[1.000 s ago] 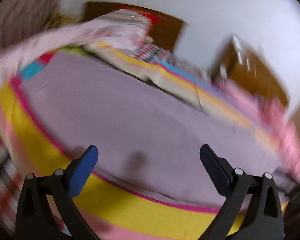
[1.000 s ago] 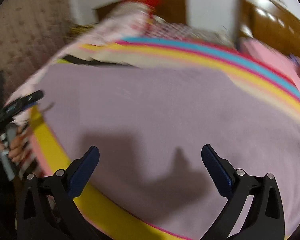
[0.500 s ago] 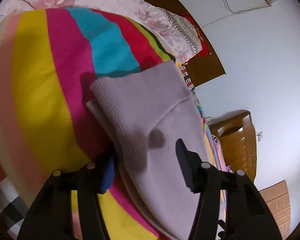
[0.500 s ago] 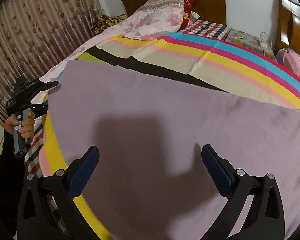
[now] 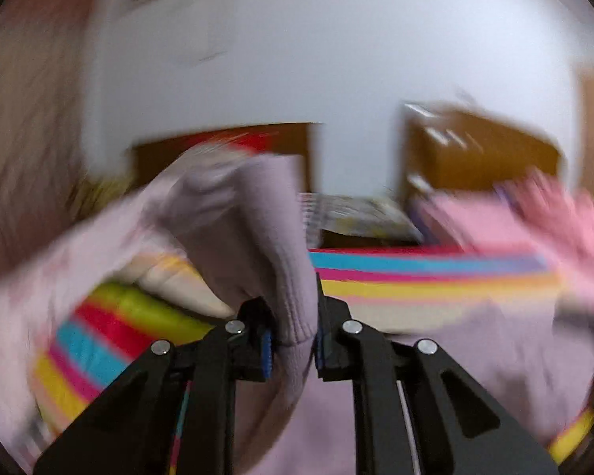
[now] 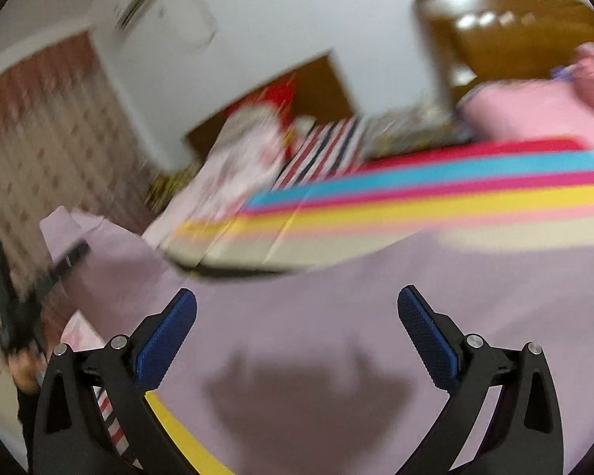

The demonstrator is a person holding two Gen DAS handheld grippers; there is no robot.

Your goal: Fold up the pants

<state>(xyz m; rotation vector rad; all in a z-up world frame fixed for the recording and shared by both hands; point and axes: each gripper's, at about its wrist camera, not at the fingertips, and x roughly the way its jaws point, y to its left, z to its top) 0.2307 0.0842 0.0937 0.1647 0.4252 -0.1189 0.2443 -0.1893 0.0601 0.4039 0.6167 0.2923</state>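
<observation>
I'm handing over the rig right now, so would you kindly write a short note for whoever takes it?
Left gripper: shut on a ribbed end of the lilac pants, lifted off the striped bedspread.
Right gripper: open, holding nothing, above the flat part of the pants.
Done: one end picked up.
Left: no fold laid yet; carry the lifted end across, set it down, then complete the folding.

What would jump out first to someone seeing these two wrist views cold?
First, the left gripper, shut on a bunched fold of the lilac pants and holding it above the rainbow-striped bedspread. Next, the right gripper, wide open over the flat lilac cloth, its shadow on the fabric below. Both views are motion-blurred.
</observation>
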